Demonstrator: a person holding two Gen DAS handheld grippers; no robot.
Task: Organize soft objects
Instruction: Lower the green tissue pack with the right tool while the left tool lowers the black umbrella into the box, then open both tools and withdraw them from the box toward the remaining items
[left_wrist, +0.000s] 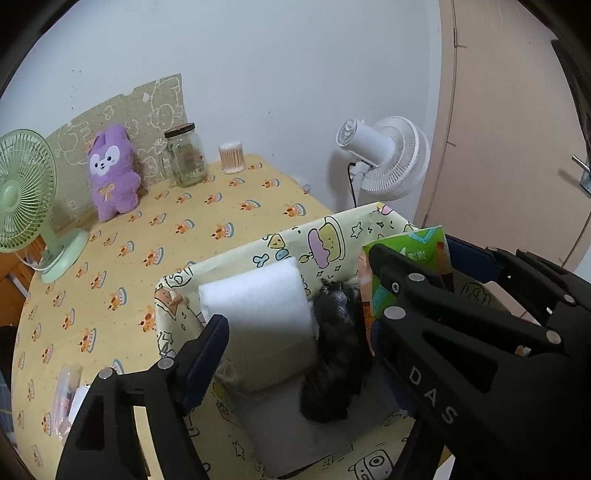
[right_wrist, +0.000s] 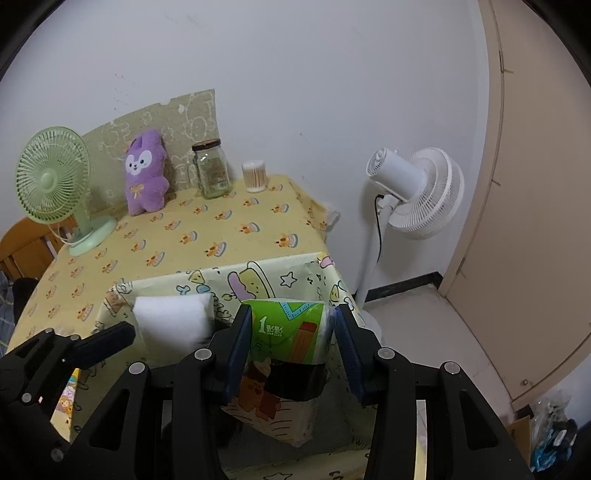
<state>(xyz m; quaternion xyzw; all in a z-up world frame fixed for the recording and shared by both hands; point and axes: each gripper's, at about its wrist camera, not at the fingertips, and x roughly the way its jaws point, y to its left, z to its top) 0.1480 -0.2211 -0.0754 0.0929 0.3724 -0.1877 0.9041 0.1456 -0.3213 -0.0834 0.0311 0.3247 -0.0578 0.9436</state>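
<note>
A yellow cartoon-print fabric bin stands at the table's near right corner. Inside it are a white foam block and a dark furry item. My right gripper is shut on a green tissue pack and holds it over the bin's right side. My left gripper is open and empty above the bin, straddling the foam block. A purple plush bunny leans against the back board.
A green desk fan stands at the table's left. A glass jar and a cotton-swab tub stand at the back. A white floor fan stands right of the table, by a door.
</note>
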